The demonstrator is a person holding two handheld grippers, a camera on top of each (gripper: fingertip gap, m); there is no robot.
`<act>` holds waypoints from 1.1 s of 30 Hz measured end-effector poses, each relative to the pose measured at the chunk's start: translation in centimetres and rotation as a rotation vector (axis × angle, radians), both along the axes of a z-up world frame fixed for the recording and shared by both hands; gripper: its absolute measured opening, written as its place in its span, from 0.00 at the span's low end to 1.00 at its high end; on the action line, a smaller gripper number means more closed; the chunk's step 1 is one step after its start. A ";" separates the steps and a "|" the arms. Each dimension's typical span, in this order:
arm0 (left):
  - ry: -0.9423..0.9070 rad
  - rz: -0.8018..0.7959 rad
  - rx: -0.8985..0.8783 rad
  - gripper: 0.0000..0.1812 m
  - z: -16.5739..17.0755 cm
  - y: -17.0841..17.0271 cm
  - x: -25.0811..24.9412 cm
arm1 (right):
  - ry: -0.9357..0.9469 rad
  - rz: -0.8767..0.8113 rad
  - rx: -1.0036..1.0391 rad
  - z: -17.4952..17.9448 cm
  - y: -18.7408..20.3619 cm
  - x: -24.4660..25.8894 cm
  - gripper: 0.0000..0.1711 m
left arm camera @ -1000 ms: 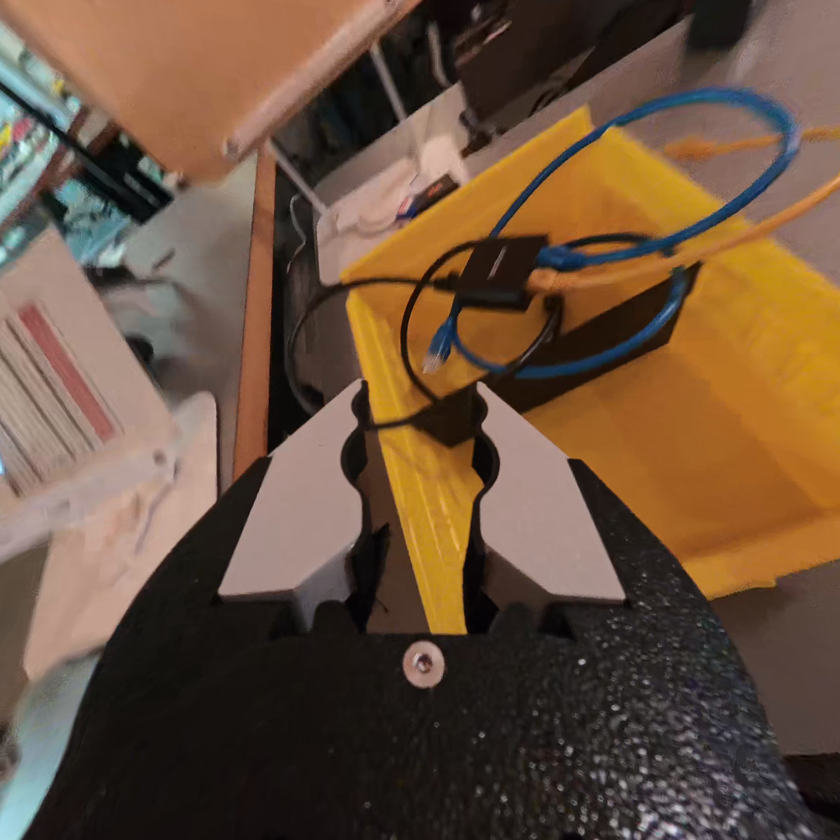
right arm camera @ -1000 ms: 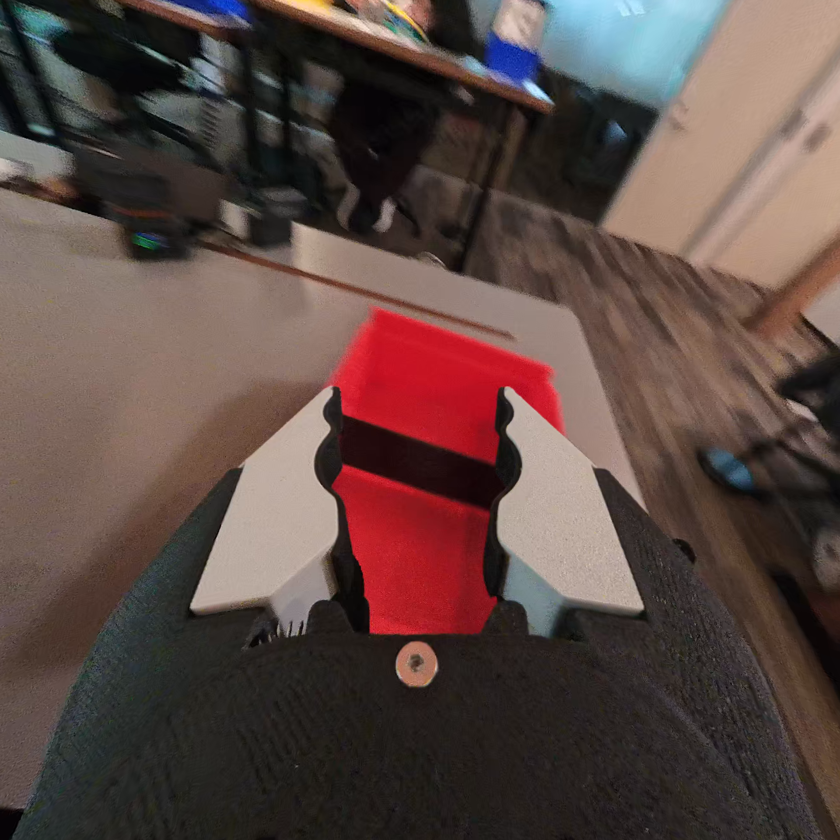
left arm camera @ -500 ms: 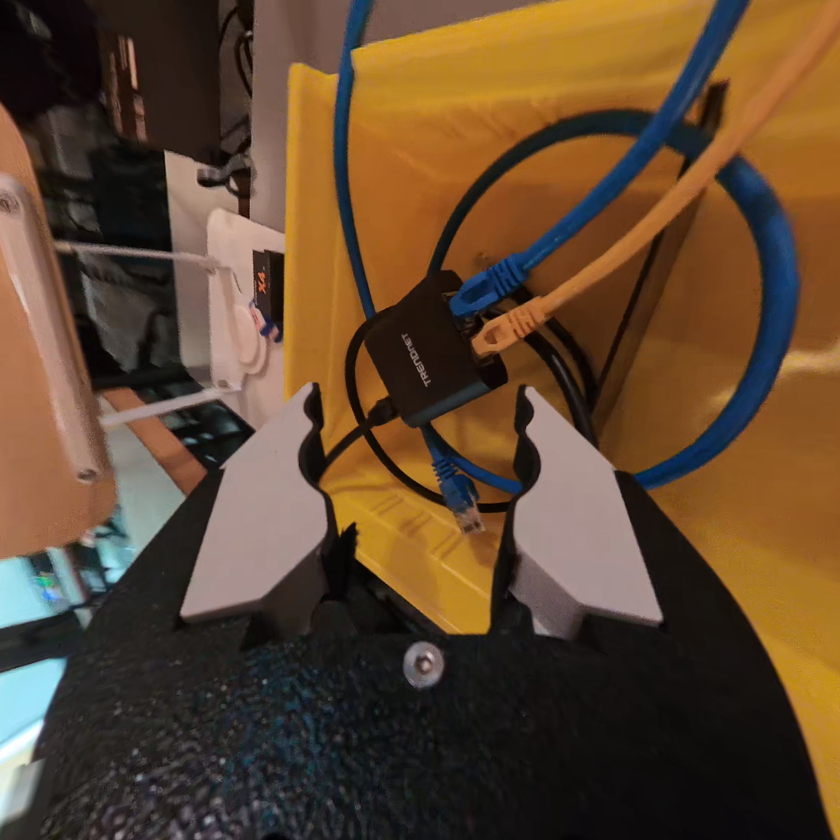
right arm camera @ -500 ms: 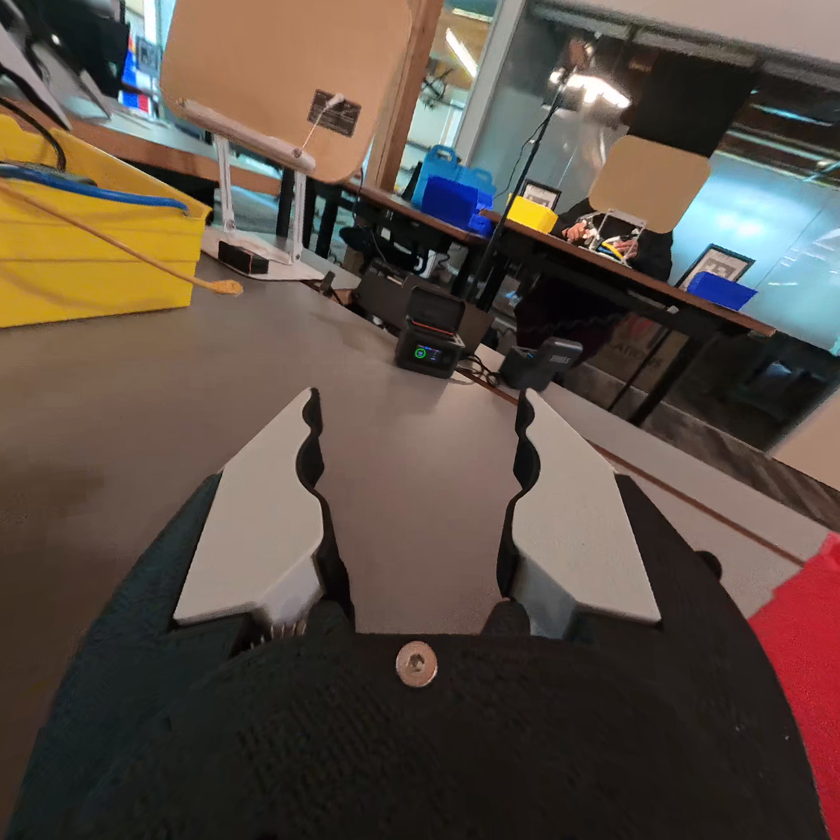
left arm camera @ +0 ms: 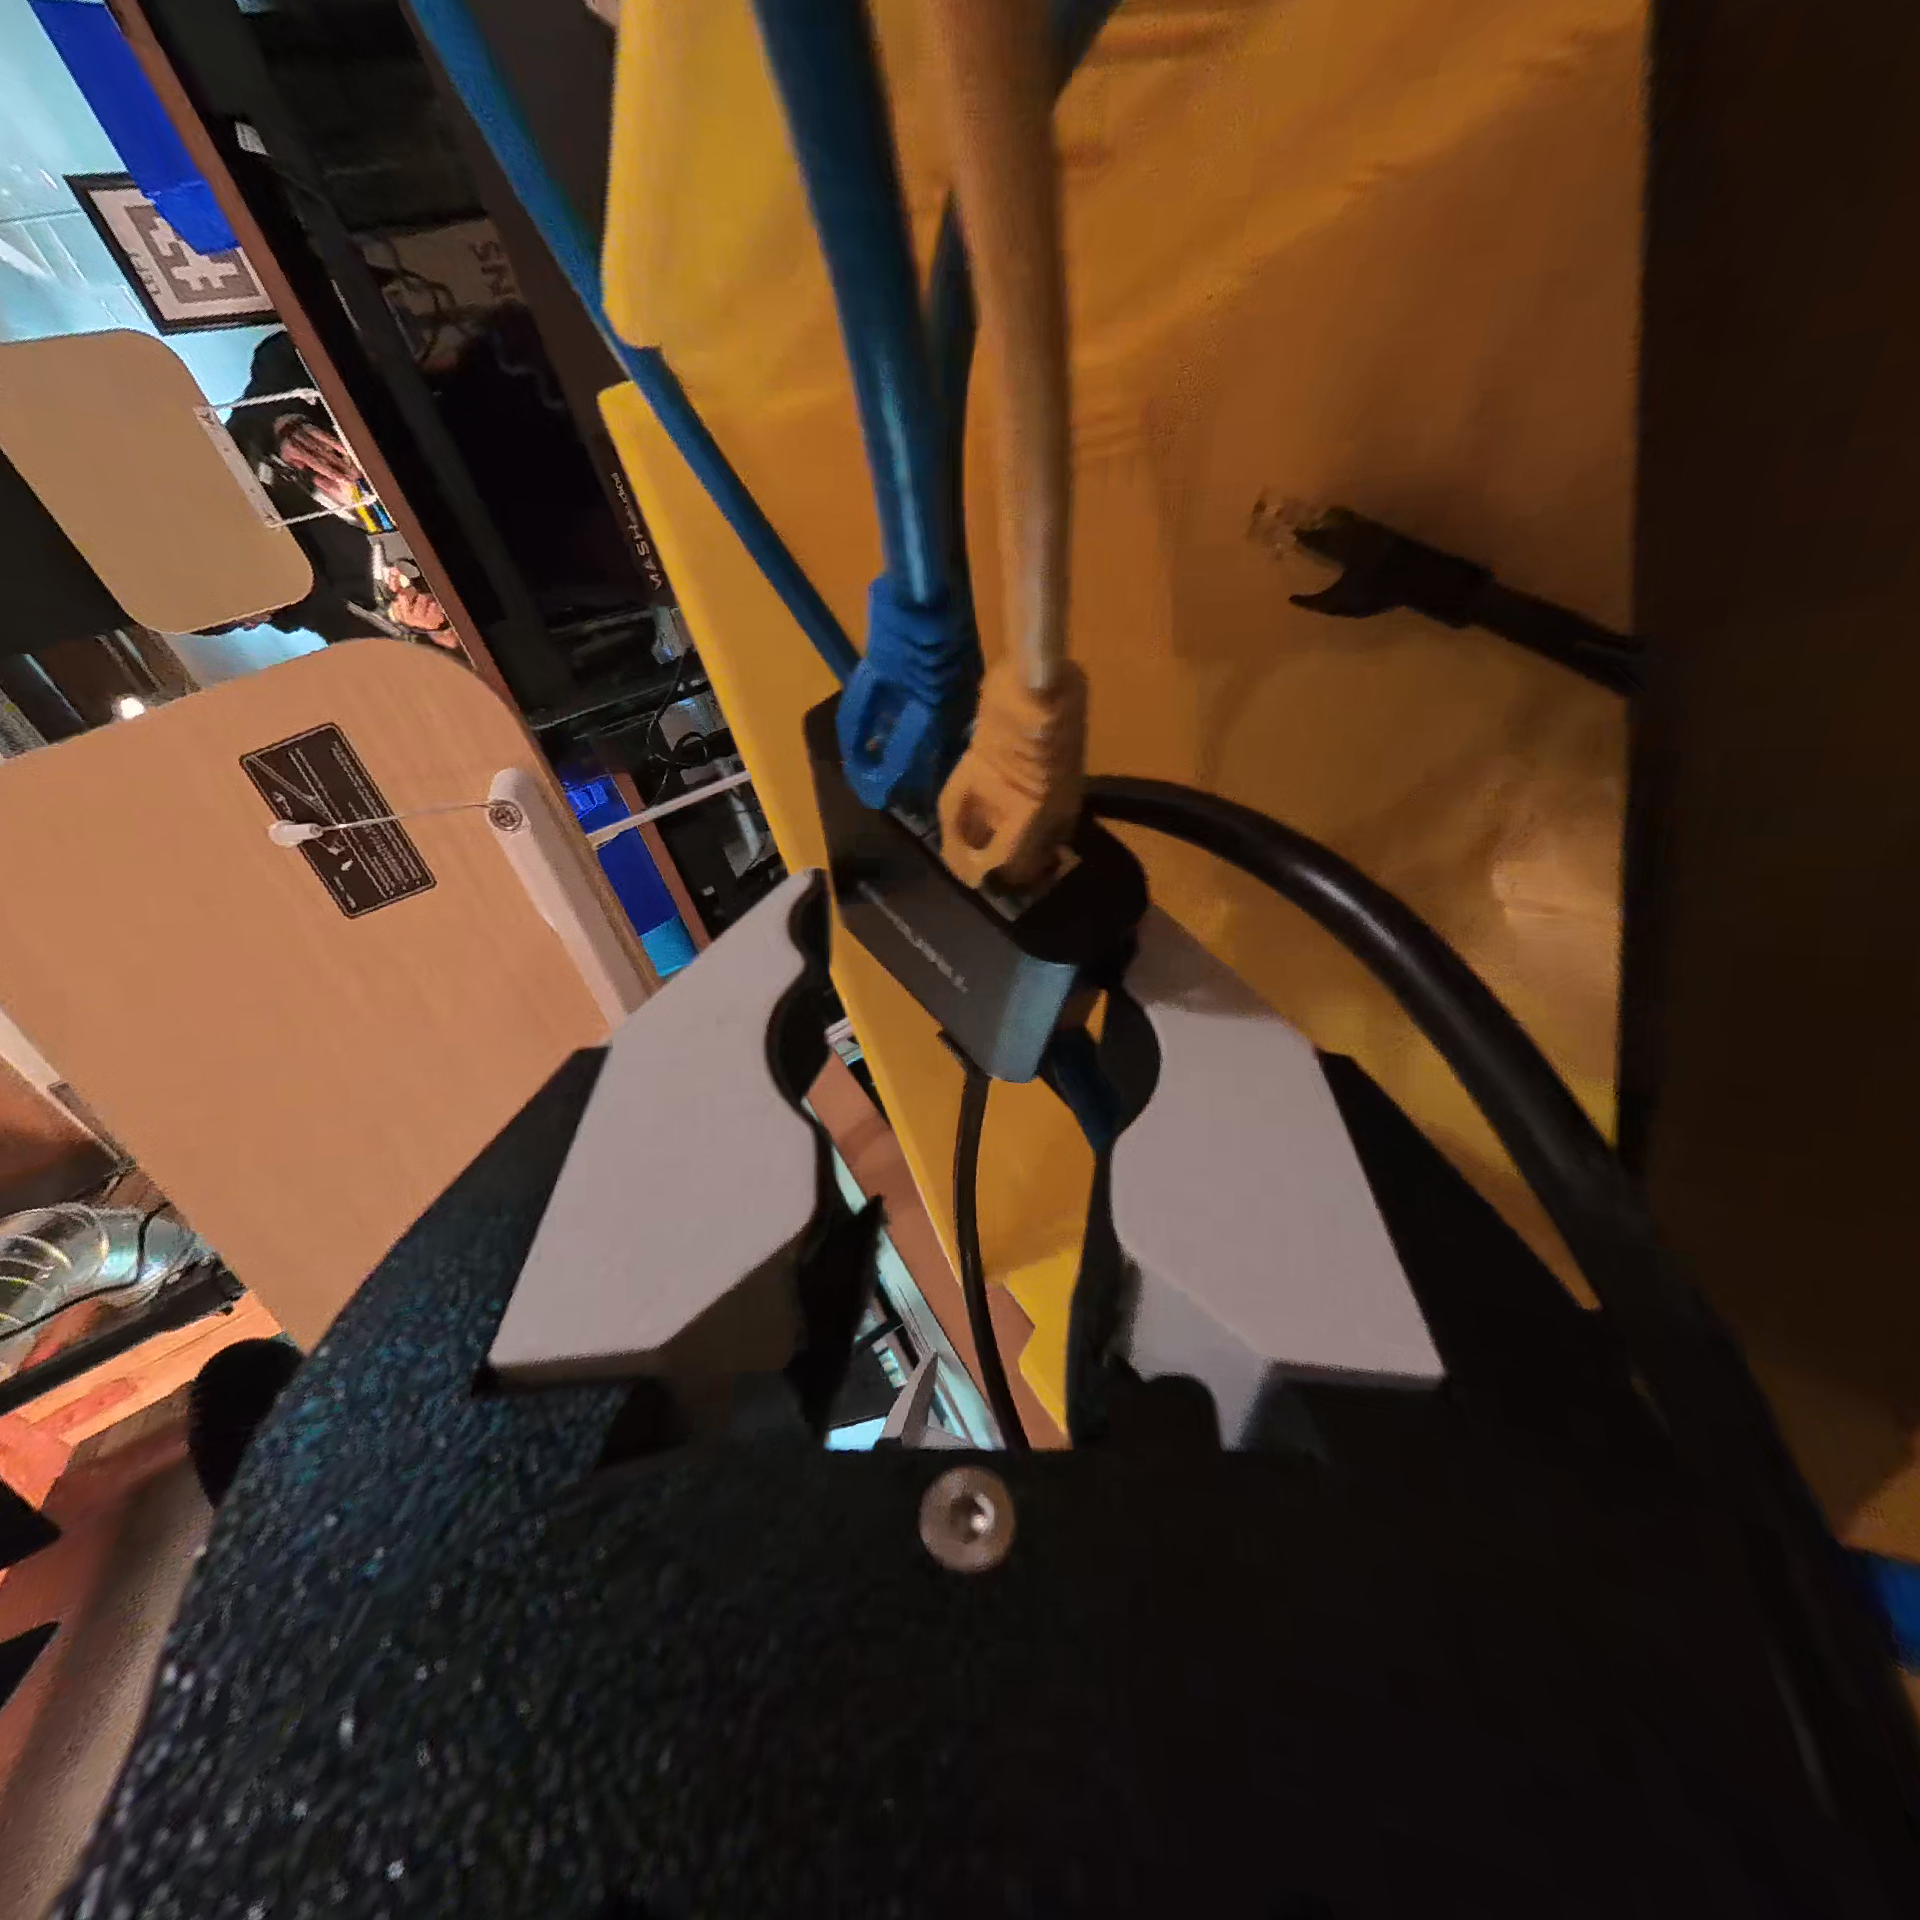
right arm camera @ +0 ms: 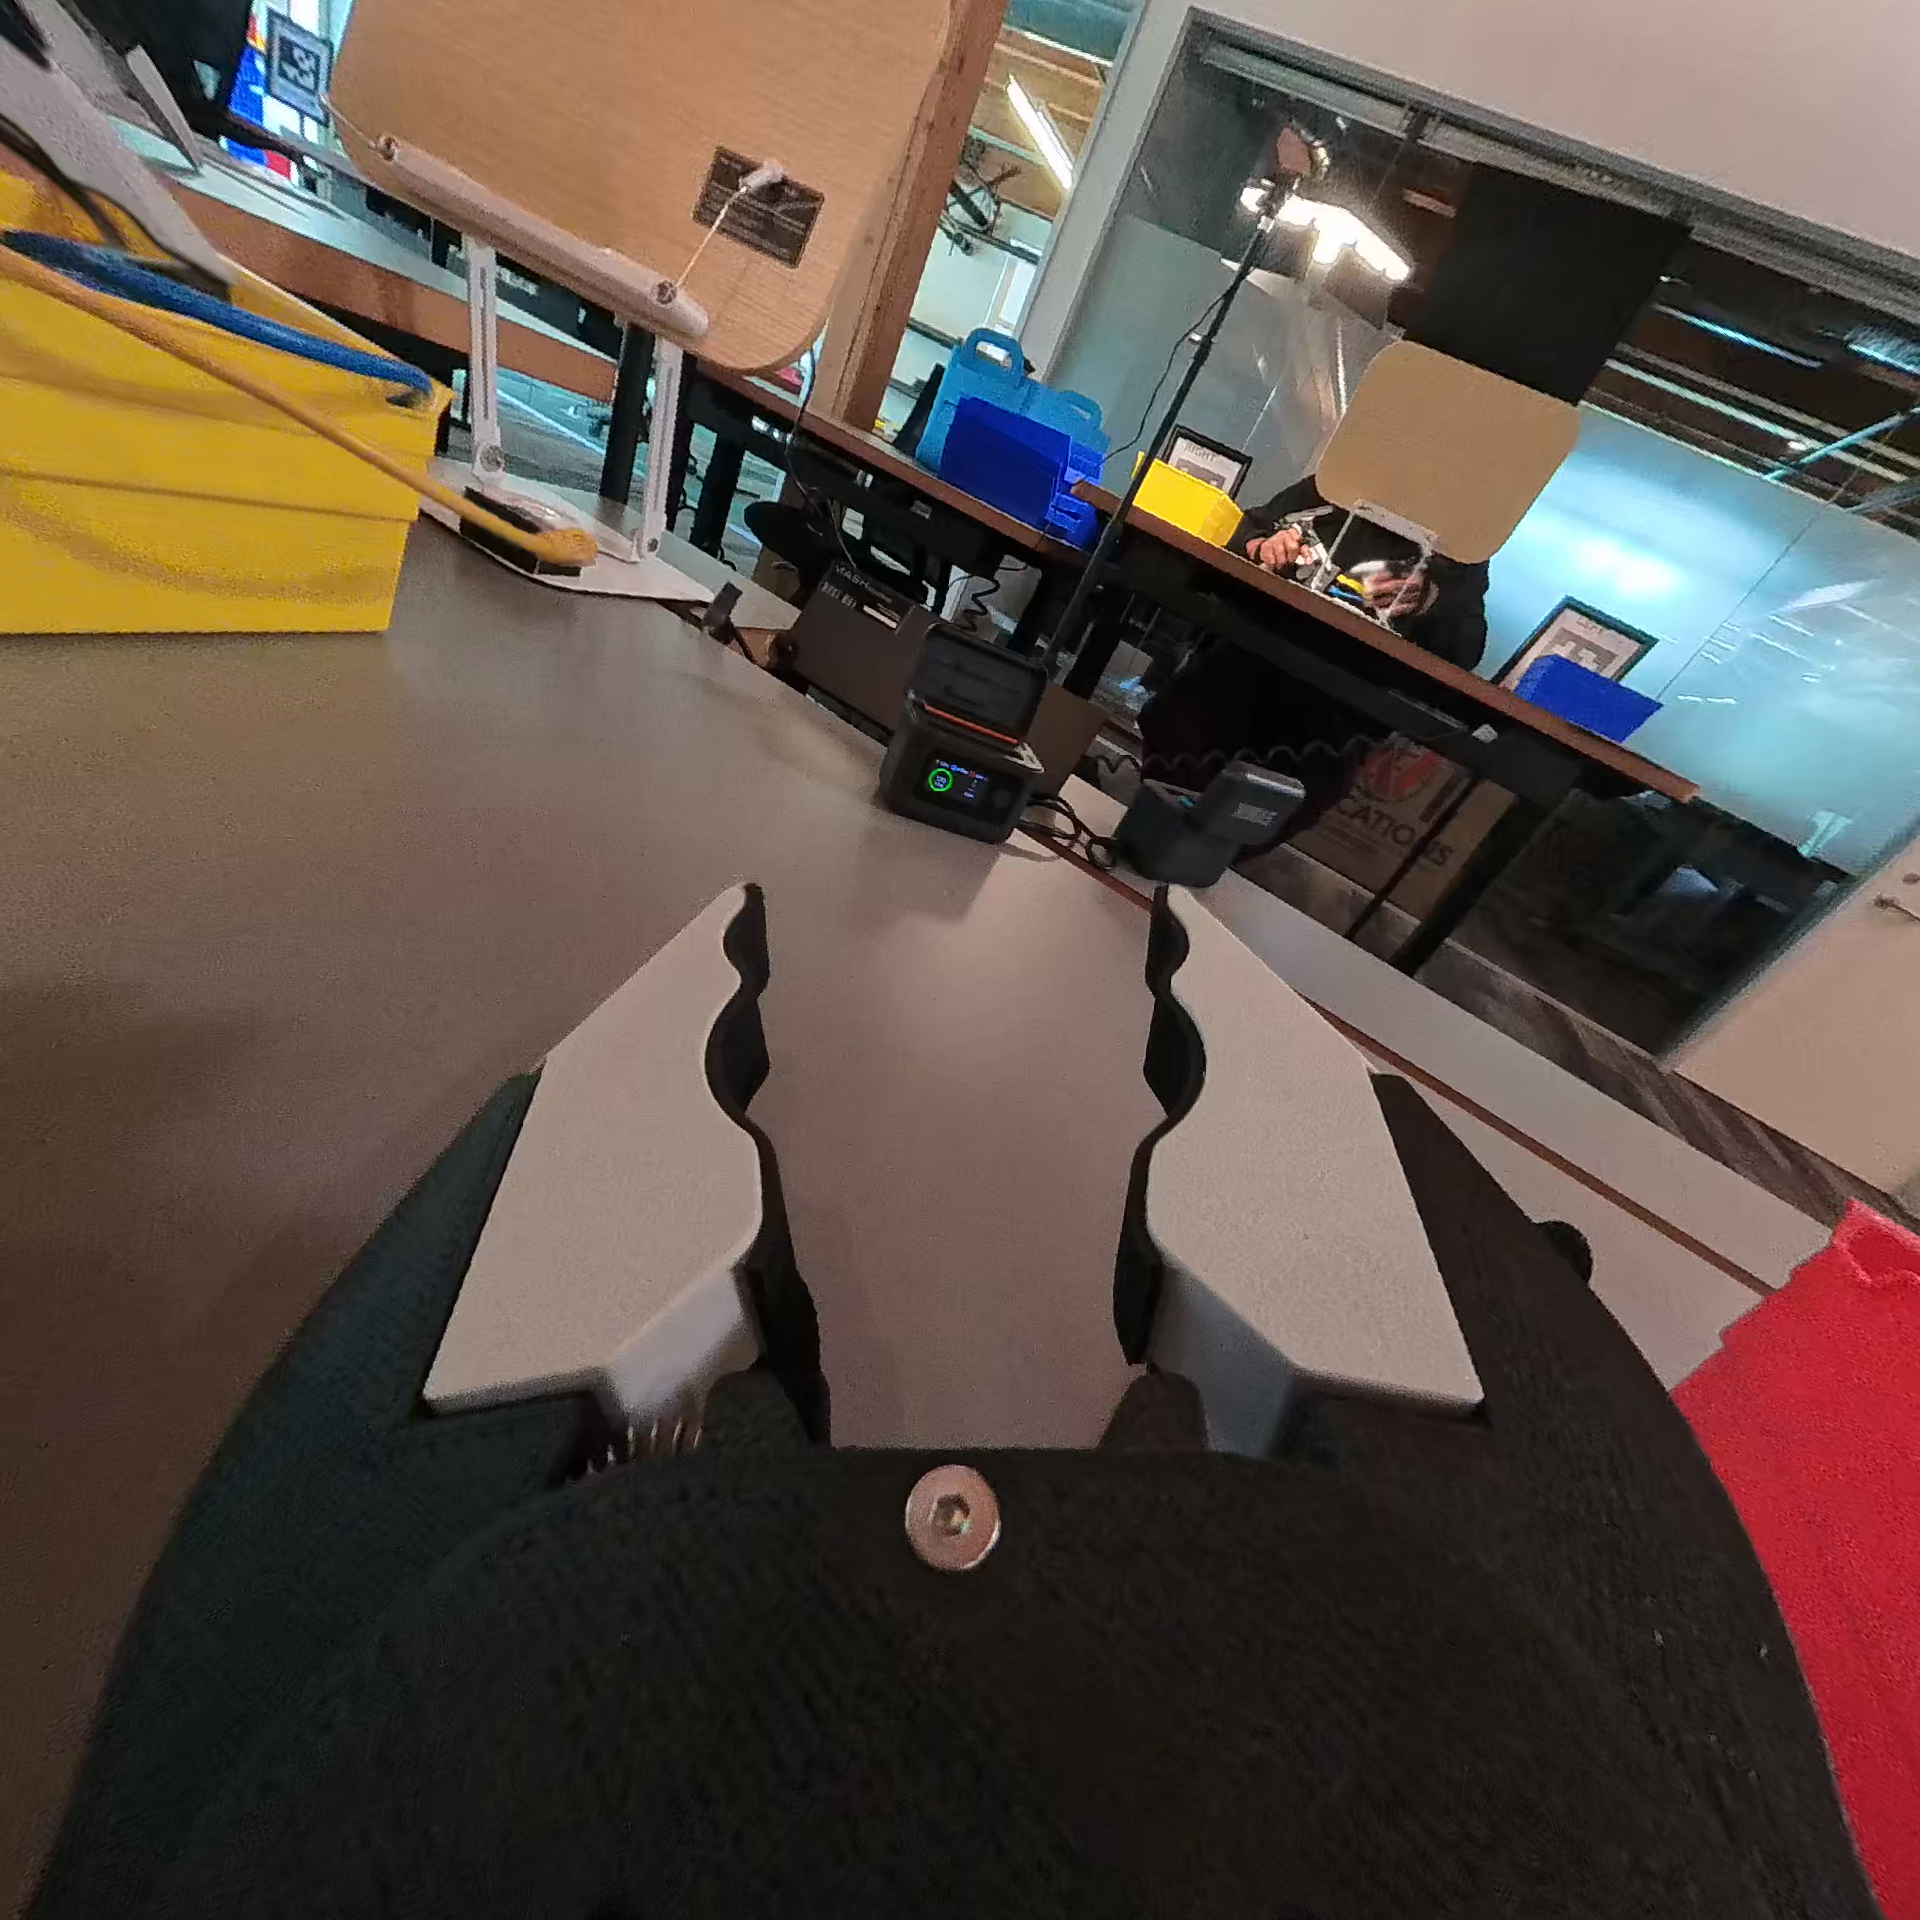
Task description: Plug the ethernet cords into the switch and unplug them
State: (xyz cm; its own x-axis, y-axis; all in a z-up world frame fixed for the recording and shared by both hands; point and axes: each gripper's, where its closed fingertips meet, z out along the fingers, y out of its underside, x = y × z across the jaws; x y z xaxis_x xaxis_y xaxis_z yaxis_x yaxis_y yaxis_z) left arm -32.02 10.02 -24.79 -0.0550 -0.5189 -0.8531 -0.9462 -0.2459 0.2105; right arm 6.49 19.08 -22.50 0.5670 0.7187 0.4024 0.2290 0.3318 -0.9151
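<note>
In the left wrist view the small black switch sits inside the yellow bin. A blue ethernet plug and an orange ethernet plug are seated side by side in its ports. My left gripper has its jaws closed in on the switch's two sides. A thin black lead and a blue cord run down between the fingers. My right gripper is open and empty, low over the grey table. The orange cord's free end lies on the table beside the bin.
A thick black cable and a black divider are in the bin to the right of the switch. A red bin stands at the right. A black power unit sits at the table's far edge. A wooden board on a stand stands behind the yellow bin. My right fingertips sit around 40 cm from my left ones.
My left gripper has moved into the bin, right up to the switch, and its jaws have narrowed around it. My right gripper swung away from the red bin and now stays nearly still.
</note>
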 end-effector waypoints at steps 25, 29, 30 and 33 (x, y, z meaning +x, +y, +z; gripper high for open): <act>-0.640 0.031 0.691 0.15 33.9 7.0 17.7 | 0.195 -0.237 -0.070 1.7 5.2 6.8 0.32; -0.632 0.039 0.634 0.14 25.4 10.8 24.2 | 0.281 -0.315 -0.043 2.8 5.6 10.1 0.32; -0.624 0.048 0.614 0.14 22.8 11.6 25.2 | 0.302 -0.335 -0.017 3.3 5.6 10.8 0.32; -0.585 0.076 0.559 0.14 15.3 13.3 26.8 | 0.344 -0.386 0.051 4.5 5.6 12.3 0.32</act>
